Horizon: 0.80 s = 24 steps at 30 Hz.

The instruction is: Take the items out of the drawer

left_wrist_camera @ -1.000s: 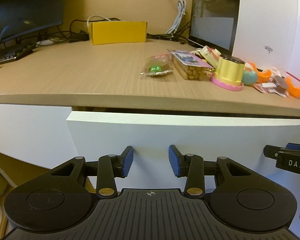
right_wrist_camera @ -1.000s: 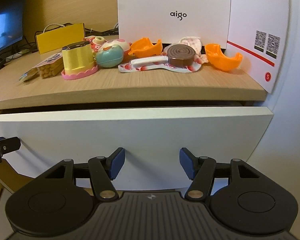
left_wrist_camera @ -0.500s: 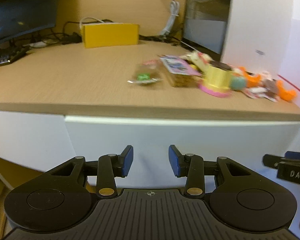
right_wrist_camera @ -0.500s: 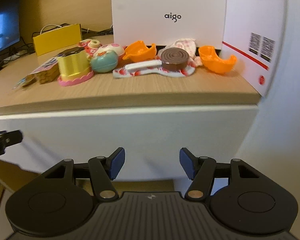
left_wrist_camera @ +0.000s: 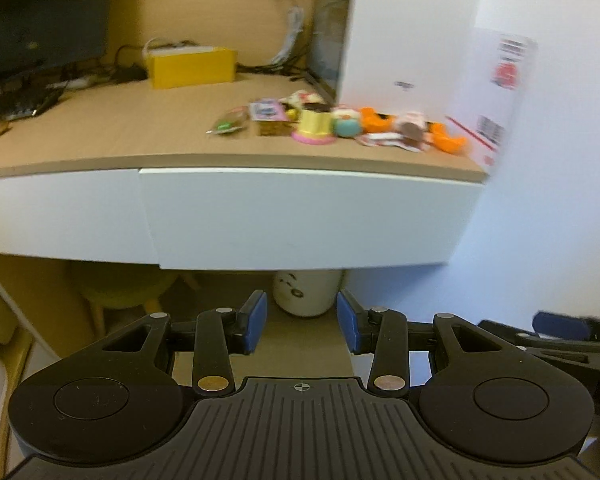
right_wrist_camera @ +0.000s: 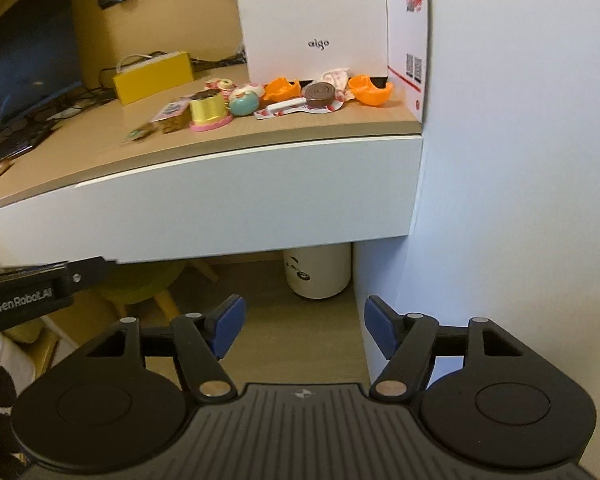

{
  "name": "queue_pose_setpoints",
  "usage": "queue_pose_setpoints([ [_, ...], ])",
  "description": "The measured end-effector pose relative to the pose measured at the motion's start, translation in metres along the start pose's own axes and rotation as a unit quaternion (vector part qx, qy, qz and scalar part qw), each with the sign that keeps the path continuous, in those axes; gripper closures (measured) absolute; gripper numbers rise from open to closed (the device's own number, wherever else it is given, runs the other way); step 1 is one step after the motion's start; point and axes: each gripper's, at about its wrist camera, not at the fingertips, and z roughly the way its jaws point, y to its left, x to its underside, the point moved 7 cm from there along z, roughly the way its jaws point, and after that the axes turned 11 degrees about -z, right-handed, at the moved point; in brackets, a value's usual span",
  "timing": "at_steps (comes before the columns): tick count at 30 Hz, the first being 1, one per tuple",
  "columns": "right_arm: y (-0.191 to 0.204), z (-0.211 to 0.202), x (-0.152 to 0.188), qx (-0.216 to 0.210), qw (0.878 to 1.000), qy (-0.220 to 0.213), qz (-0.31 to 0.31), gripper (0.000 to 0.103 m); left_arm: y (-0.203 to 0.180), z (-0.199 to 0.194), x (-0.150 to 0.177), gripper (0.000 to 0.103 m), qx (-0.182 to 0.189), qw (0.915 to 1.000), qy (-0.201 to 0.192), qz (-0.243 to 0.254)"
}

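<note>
The flat white drawer front sits shut under the wooden tabletop, flush w/ the white panel to its left, no handle visible. On the tabletop above it you've got a row of small items: gold cylinder on a pink frilled base, teal round ball, brown spiral disc on a red-and-white wrapper, two orange plastic shells, all just in front of the tall white "aigo" box. Your left gripper hangs below the drawer, blue-padded jaws apart, nothing between them, touching nothing. Your right gripper is likewise spread wider, empty, low, near the white wall. A white cylindrical bin stands on the floor beyond both.
</note>
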Motion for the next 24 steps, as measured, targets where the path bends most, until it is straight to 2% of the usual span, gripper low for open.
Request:
queue_pose_setpoints([
  [3, 0.0, -0.026, 0.018, 0.019, 1.0, -0.012, -0.008, 0.036, -0.01, -0.018, 0.016, 0.06, 0.017, 0.9994, -0.007, 0.031],
  [7, 0.0, -0.052, 0.036, 0.034, 0.999, -0.023, 0.005, 0.034, -0.018, -0.026, 0.037, 0.06, 0.033, 0.9981, 0.017, 0.049],
  [10, 0.001, -0.063, 0.046, 0.037, 0.999, -0.016, 0.012, 0.034, -0.026, -0.029, 0.048, 0.06, 0.044, 0.9968, 0.029, 0.06],
  [18, -0.001, -0.075, 0.053, 0.055, 0.998, -0.024, 0.024, 0.034, -0.038, -0.038, 0.056, 0.06, 0.063, 0.9957, 0.027, 0.062],
  [24, -0.006, -0.076, 0.055, 0.068, 0.997, -0.021, 0.03, 0.034, -0.048, -0.041, 0.063, 0.061, 0.067, 0.9938, 0.037, 0.081],
])
